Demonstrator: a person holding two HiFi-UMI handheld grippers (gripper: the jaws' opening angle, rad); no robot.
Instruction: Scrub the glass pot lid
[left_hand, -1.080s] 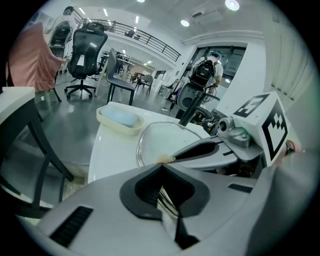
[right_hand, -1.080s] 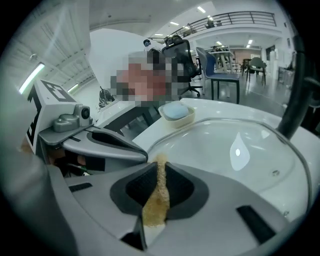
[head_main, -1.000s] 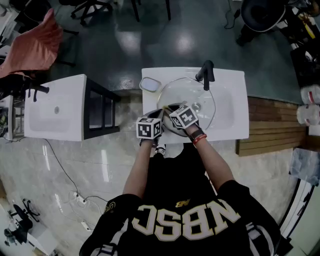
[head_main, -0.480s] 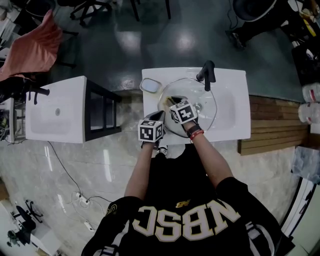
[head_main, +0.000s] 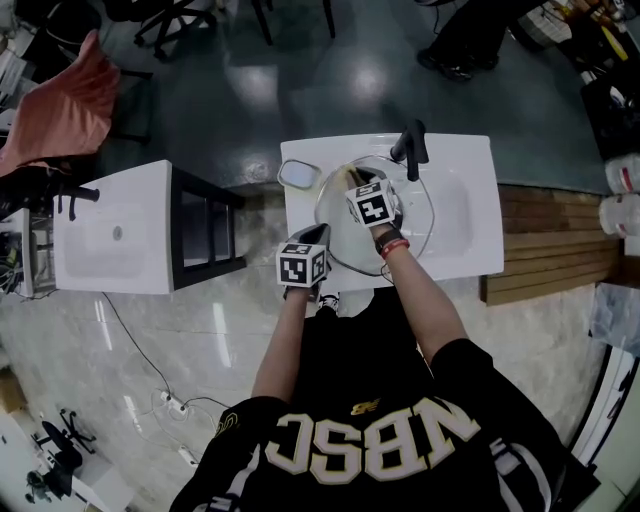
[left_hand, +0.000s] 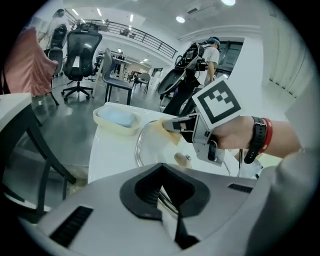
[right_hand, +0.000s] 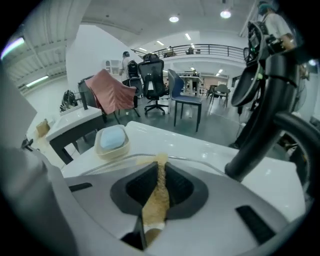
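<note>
The glass pot lid (head_main: 405, 225) lies in the white sink (head_main: 470, 215), its steel rim (left_hand: 138, 147) and pale knob (left_hand: 181, 159) showing in the left gripper view. My left gripper (head_main: 318, 234) is shut on the lid's near left rim, and the metal edge runs between its jaws (left_hand: 162, 189). My right gripper (head_main: 352, 182) is over the lid's far left part, shut on a yellow sponge (head_main: 343, 175). The sponge (right_hand: 156, 197) stands squeezed between the jaws, with its tip on the glass. The left gripper view shows the right gripper (left_hand: 175, 124) pressing the sponge (left_hand: 169, 134) onto the lid.
A soap dish (head_main: 299, 172) with a blue bar sits at the sink's far left corner. The black faucet (head_main: 411, 146) stands behind the lid. A second white basin (head_main: 115, 235) and a black frame (head_main: 205, 225) are to the left, wooden pallets (head_main: 550, 245) to the right.
My right gripper has slid the sponge away from me across the lid, from the near part toward the far left rim. The left gripper has kept its hold.
</note>
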